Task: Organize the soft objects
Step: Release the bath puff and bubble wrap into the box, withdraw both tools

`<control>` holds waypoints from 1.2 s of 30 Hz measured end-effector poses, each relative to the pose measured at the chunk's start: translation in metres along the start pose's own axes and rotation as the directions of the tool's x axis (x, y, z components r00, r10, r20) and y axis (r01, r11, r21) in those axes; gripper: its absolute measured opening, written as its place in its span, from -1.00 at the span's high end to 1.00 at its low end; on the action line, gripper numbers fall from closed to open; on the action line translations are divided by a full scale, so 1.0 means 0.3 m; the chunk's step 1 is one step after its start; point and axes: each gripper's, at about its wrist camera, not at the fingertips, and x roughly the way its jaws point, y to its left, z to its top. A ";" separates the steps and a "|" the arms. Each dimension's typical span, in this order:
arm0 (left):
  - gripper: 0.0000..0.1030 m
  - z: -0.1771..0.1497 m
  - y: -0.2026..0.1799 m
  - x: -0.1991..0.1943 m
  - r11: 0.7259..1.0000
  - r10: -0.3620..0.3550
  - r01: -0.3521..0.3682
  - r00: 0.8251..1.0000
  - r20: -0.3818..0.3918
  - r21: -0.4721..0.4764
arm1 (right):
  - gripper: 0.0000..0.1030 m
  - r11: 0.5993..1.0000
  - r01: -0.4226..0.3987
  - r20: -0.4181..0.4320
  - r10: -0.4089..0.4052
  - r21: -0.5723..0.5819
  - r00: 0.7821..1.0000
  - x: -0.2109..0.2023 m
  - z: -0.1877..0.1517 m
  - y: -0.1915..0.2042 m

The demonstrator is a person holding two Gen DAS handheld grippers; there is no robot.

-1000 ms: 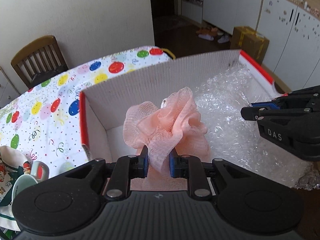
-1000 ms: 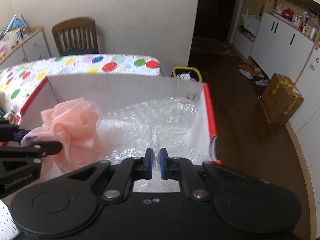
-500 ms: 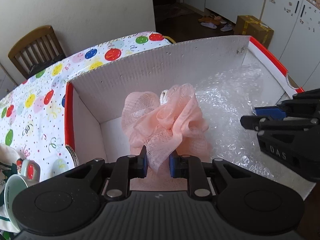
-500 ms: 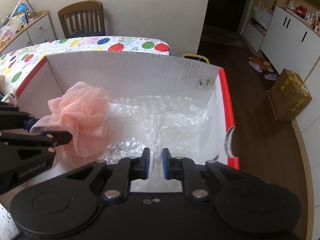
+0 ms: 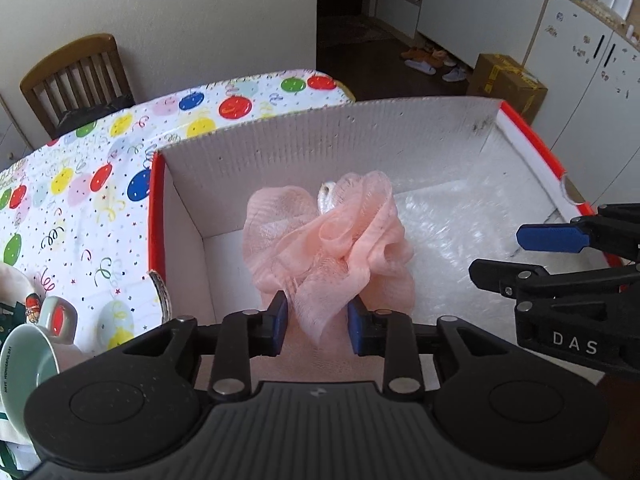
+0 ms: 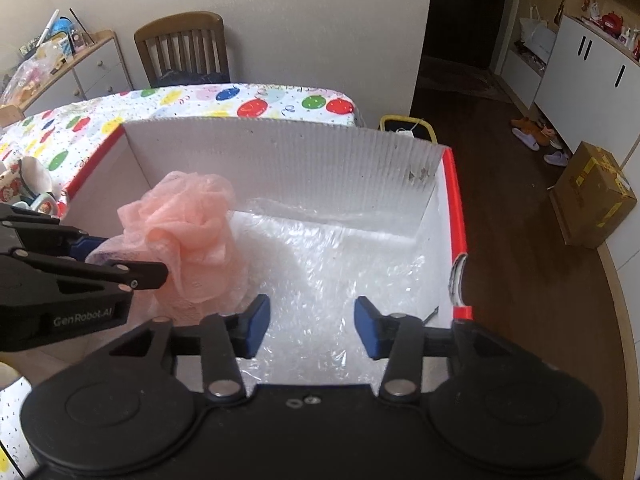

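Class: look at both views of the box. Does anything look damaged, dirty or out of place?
Two small things. The box's corrugated back wall has a dark smudge near its right corner, and the right wall's red rim is torn or notched near the front. The peach bath pouf and bubble wrap look fine.

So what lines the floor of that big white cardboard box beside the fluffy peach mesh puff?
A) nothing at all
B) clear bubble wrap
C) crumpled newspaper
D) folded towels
B: shiny clear bubble wrap covers the floor of the white cardboard box to the right of the peach mesh puff.
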 end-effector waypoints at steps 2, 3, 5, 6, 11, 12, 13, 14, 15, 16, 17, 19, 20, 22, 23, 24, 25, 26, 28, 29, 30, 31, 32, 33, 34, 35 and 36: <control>0.03 -0.001 0.007 -0.016 1.000 -0.003 0.003 1.000 0.012 -0.004 | -0.06 1.000 -0.004 0.012 0.004 -0.001 1.000 -0.019 0.000 -0.003; -0.22 -0.001 0.008 -0.024 1.000 -0.005 0.005 1.000 0.018 -0.011 | -0.06 1.000 -0.004 0.017 0.004 0.001 1.000 -0.027 0.000 -0.005; -0.25 -0.002 0.011 -0.049 1.000 -0.008 0.008 0.999 0.045 -0.013 | -0.09 1.000 -0.008 0.024 0.008 0.004 1.000 -0.042 0.003 -0.005; -0.25 -0.003 0.013 -0.064 1.000 -0.007 0.008 0.998 0.061 -0.010 | -0.12 1.000 -0.009 0.028 0.009 0.007 1.000 -0.050 0.003 -0.007; -0.25 -0.004 0.018 -0.129 1.000 -0.014 0.015 0.994 0.111 -0.002 | -0.23 1.000 -0.028 0.065 0.027 0.012 0.998 -0.110 0.001 -0.006; -0.25 -0.007 0.021 -0.149 1.000 -0.018 0.019 0.992 0.126 -0.008 | -0.23 0.999 -0.032 0.075 0.032 0.010 0.997 -0.125 0.001 -0.003; -0.25 -0.010 0.024 -0.168 0.999 -0.028 0.030 0.990 0.142 -0.011 | -0.24 0.999 -0.038 0.086 0.038 0.008 0.996 -0.141 0.001 0.001; -0.25 -0.012 0.027 -0.190 0.999 -0.037 0.040 0.987 0.156 -0.011 | -0.24 0.999 -0.046 0.097 0.045 0.009 0.994 -0.158 0.000 0.004; -0.25 -0.021 0.029 -0.213 0.999 -0.039 0.042 0.984 0.173 -0.010 | -0.25 0.999 -0.054 0.110 0.052 0.009 0.993 -0.175 -0.001 0.008; -0.25 -0.028 0.031 -0.236 0.999 -0.035 0.037 0.981 0.189 -0.010 | -0.27 0.998 -0.062 0.123 0.060 0.007 0.991 -0.193 -0.003 0.011; -0.25 -0.036 0.035 -0.260 0.999 -0.034 0.037 0.978 0.205 -0.011 | -0.29 0.998 -0.070 0.135 0.068 0.007 0.988 -0.210 -0.006 0.017; -0.25 -0.055 0.046 -0.306 0.999 -0.036 0.041 0.971 0.235 -0.017 | -0.32 0.996 -0.088 0.160 0.086 0.002 0.983 -0.245 -0.011 0.029; -0.25 -0.065 0.052 -0.329 0.999 -0.034 0.041 0.968 0.250 -0.022 | -0.34 0.996 -0.095 0.172 0.093 -0.002 0.981 -0.262 -0.012 0.037; -0.25 -0.089 0.069 -0.374 0.999 -0.025 0.036 0.960 0.278 -0.033 | -0.38 0.993 -0.115 0.194 0.114 -0.010 0.974 -0.295 -0.019 0.054; -0.25 -0.101 0.077 -0.395 0.999 -0.017 0.029 0.957 0.291 -0.039 | -0.41 0.992 -0.123 0.205 0.123 -0.013 0.971 -0.309 -0.021 0.063; -0.25 -0.114 0.088 -0.415 0.999 -0.007 0.022 0.953 0.302 -0.046 | -0.45 0.991 -0.129 0.215 0.130 -0.016 0.968 -0.324 -0.025 0.073; -0.25 -0.127 0.100 -0.434 0.998 0.001 0.018 0.950 0.313 -0.056 | -0.46 0.990 -0.137 0.226 0.138 -0.021 0.964 -0.338 -0.028 0.086; -0.25 -0.140 0.112 -0.452 0.998 0.006 0.016 0.947 0.323 -0.064 | -0.50 0.989 -0.146 0.237 0.149 -0.028 0.960 -0.350 -0.032 0.098; -0.25 -0.172 0.139 -0.487 0.996 0.024 0.005 0.940 0.340 -0.086 | -0.57 0.987 -0.157 0.253 0.162 -0.041 0.954 -0.372 -0.041 0.125; -0.25 -0.186 0.154 -0.503 0.996 0.026 0.007 0.938 0.346 -0.094 | -0.60 0.985 -0.165 0.259 0.172 -0.049 0.950 -0.381 -0.045 0.143; -0.25 -0.200 0.169 -0.517 0.995 0.026 0.010 0.935 0.353 -0.100 | -0.62 0.983 -0.174 0.263 0.183 -0.056 0.947 -0.387 -0.050 0.157; -0.25 -0.215 0.185 -0.531 0.994 0.031 0.008 0.933 0.359 -0.107 | -0.63 0.981 -0.183 0.267 0.193 -0.062 0.944 -0.393 -0.054 0.171; -0.25 -0.231 0.202 -0.545 0.994 0.036 0.006 0.931 0.364 -0.113 | -0.67 0.979 -0.190 0.270 0.202 -0.069 0.941 -0.402 -0.063 0.188; -0.25 -0.247 0.216 -0.557 0.993 0.037 0.007 0.929 0.367 -0.119 | -0.68 0.978 -0.194 0.271 0.209 -0.079 0.940 -0.407 -0.069 0.205; -0.25 -0.264 0.233 -0.570 0.992 0.038 0.008 0.928 0.371 -0.123 | -0.69 0.976 -0.197 0.272 0.214 -0.088 0.938 -0.411 -0.075 0.222; -0.25 -0.280 0.250 -0.582 0.992 0.041 0.007 0.926 0.374 -0.125 | -0.71 0.975 -0.200 0.274 0.218 -0.095 0.937 -0.416 -0.084 0.241; -0.25 -0.297 0.267 -0.591 0.992 0.043 0.007 0.925 0.378 -0.129 | -0.72 0.974 -0.205 0.274 0.224 -0.099 0.935 -0.420 -0.092 0.258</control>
